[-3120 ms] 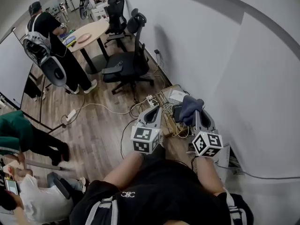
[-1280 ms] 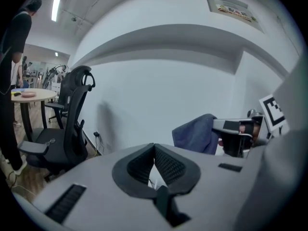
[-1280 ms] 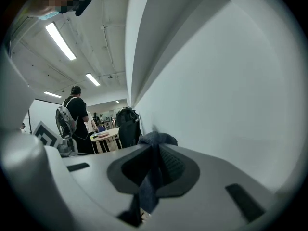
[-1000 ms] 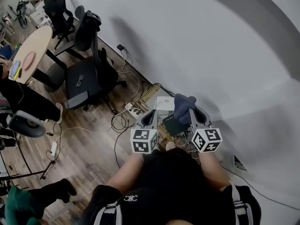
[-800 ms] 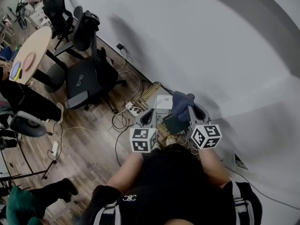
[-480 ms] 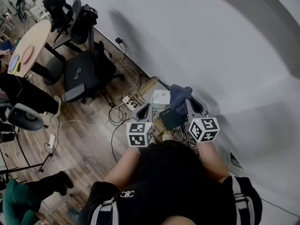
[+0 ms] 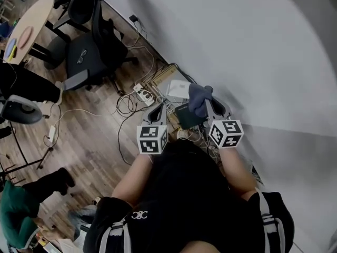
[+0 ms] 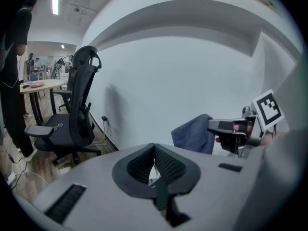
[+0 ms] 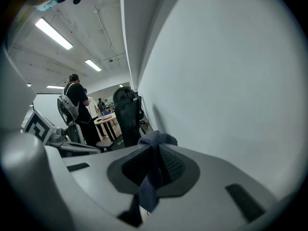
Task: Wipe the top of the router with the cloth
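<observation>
A dark flat router [image 7: 184,116] lies on the floor among cables, close to the white wall. My right gripper [image 7: 207,102] is shut on a blue-grey cloth [image 7: 199,98], which bunches above its tips, over the router's far right side. In the right gripper view the cloth [image 9: 150,184] hangs down between the closed jaws of the gripper [image 9: 153,146]. My left gripper [image 7: 157,110] hovers left of the router, jaws closed on nothing. In the left gripper view its tips [image 8: 154,146] meet, and the cloth [image 8: 192,134] shows beyond at the right.
A white box [image 7: 178,90] sits just beyond the router. A power strip [image 7: 140,94] and tangled cables lie on the wood floor to the left. A black office chair [image 7: 87,57] and a round table [image 7: 26,30] stand farther left, with people nearby.
The head view has swung, so the chair and table slid up and left. Both grippers stay side by side over the router, and the right one still holds the cloth.
</observation>
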`<state>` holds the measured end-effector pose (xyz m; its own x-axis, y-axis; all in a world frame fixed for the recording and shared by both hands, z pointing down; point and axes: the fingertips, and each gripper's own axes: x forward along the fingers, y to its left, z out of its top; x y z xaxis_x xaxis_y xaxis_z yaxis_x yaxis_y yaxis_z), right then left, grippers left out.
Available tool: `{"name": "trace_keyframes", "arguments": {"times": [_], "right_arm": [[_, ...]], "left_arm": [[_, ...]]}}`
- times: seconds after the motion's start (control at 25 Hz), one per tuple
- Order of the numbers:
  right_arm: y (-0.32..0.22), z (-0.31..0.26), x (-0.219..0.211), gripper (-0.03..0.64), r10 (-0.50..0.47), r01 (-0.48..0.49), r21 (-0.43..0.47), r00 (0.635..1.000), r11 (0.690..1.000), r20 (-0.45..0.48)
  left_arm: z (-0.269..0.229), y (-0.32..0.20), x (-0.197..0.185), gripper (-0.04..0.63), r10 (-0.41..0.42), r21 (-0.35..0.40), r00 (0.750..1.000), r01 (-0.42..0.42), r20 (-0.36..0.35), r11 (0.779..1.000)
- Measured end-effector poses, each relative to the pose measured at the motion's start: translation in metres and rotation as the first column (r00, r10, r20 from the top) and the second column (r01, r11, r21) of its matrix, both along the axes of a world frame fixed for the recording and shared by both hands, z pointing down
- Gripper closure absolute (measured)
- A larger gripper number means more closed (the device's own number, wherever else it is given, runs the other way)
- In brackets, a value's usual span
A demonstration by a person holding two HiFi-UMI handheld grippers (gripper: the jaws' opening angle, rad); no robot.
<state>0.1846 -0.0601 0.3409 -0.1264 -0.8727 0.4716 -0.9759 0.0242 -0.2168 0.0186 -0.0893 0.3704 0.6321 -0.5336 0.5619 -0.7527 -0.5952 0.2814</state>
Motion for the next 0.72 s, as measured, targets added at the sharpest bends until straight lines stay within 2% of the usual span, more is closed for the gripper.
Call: {"name": "trace_keyframes", "arguments": {"times": [0.16,0.28,0.4,0.72], "right_arm": [[-0.016,0.041,-0.004,0.594,-0.053,0.053,-0.051,0.999,0.997,0.009],[-0.017,0.085,-0.010,0.594,-0.114,0.116,-0.122,0.993,0.986,0.022],[-0.020,0.121,-0.014,0.594,-0.163,0.165,-0.179,0.986,0.970,0.028],[-0.013,0.222,-0.031,0.594,-0.244,0.244,-0.339,0.969,0.909,0.043]], "left_arm": [[0.035,-0.008,-0.004,0.592,-0.031,-0.035,0.999,0.032,0.033,0.999],[0.071,-0.004,-0.010,0.592,-0.077,-0.086,0.995,0.082,0.060,0.993],[0.100,-0.004,-0.017,0.592,-0.113,-0.121,0.991,0.121,0.073,0.985],[0.186,0.021,-0.030,0.592,-0.141,-0.206,0.985,0.159,0.098,0.966]]}}
